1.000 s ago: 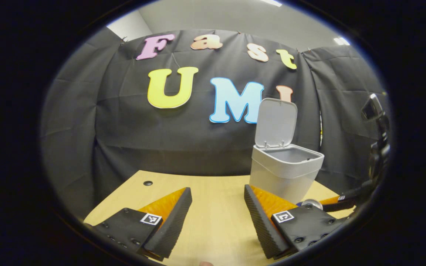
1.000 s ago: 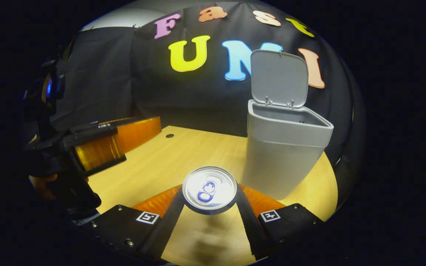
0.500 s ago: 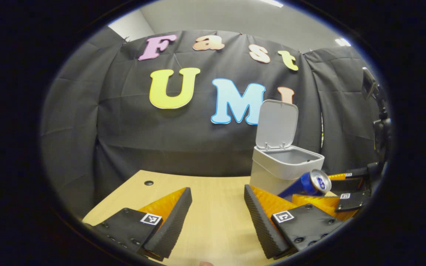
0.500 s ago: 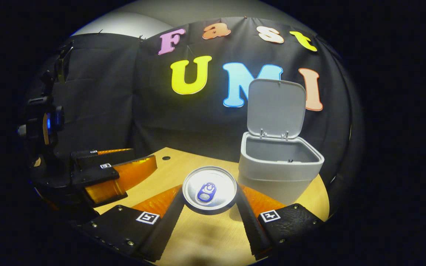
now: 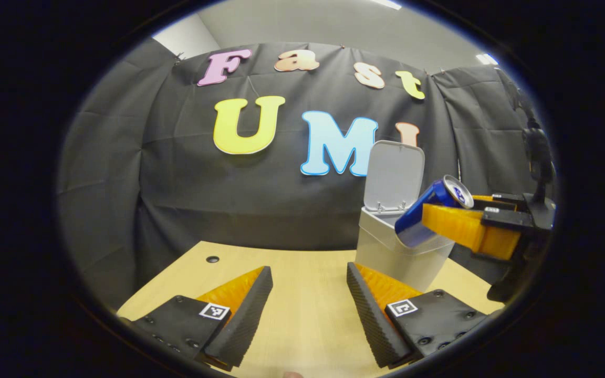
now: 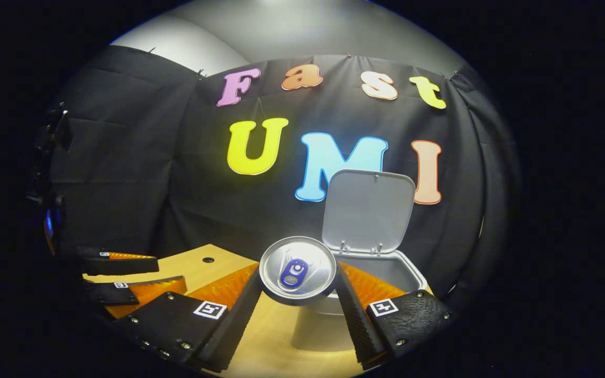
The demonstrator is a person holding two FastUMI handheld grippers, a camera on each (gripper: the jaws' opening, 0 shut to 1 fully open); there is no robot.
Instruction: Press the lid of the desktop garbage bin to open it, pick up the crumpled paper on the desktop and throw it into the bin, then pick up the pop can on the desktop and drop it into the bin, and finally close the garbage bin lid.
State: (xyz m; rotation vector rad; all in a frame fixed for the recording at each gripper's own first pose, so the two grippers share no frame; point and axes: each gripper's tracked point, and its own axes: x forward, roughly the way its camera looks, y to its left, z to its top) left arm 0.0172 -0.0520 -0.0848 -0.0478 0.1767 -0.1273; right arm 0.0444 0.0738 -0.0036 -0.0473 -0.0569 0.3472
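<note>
The grey desktop bin point(image 5: 386, 254) stands on the wooden desk point(image 5: 302, 310) with its lid point(image 5: 394, 176) swung up against the booth wall. My right gripper point(image 5: 452, 223) is shut on the blue pop can point(image 5: 428, 212), which it holds tilted in the air at the bin's rim. In the right gripper view the can's silver top point(image 6: 297, 269) sits between the fingers, with the open bin point(image 6: 381, 268) and its raised lid point(image 6: 368, 212) just beyond and below. My left gripper point(image 5: 308, 310) hovers open over the desk, nothing between its fingers.
A small dark hole point(image 5: 212, 259) marks the desk's far left corner. The black cloth wall hangs close behind the bin. In the right gripper view the left gripper point(image 6: 124, 275) is low at the left over the desk point(image 6: 202, 262).
My right gripper has lifted the can from desk height up and over towards the bin's opening. The left gripper has stayed still and open.
</note>
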